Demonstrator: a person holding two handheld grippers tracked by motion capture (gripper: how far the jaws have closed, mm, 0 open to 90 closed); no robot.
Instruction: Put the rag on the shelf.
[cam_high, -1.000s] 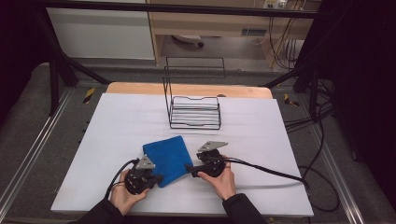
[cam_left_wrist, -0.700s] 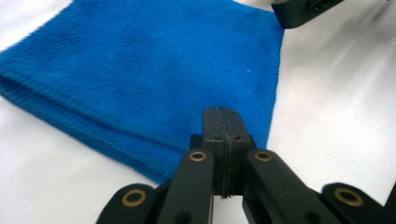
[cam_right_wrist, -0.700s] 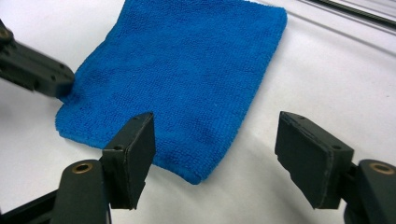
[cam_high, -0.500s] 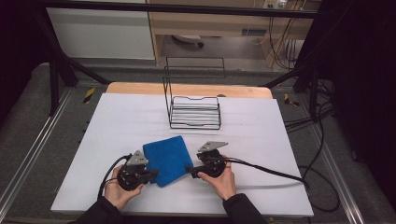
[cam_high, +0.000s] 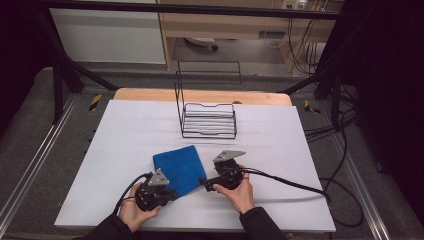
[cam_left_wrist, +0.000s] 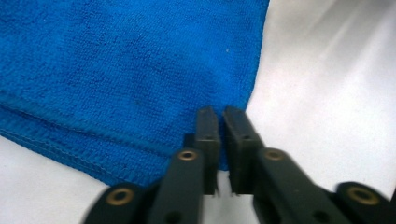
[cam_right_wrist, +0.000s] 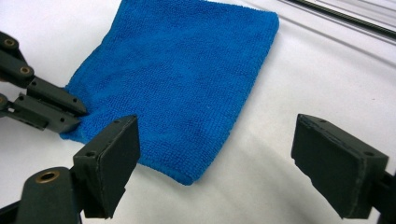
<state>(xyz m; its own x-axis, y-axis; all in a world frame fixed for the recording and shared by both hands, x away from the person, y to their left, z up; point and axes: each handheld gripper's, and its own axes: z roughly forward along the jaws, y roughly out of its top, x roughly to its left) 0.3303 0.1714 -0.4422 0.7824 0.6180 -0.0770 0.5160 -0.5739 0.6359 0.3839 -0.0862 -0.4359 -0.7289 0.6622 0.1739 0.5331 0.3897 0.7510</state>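
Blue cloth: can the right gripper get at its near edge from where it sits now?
Probably yes. The right gripper has open jaws facing the blue cloth with bare table between, while the left gripper pinches another corner, off to the side.

Left tongs slid back from over the cloth toward its near corner and stayed pinched on that edge. The corner was drawn slightly nearer the person. Right tongs had just been opening, jaws wide apart, nothing between them, beside the cloth's right edge.
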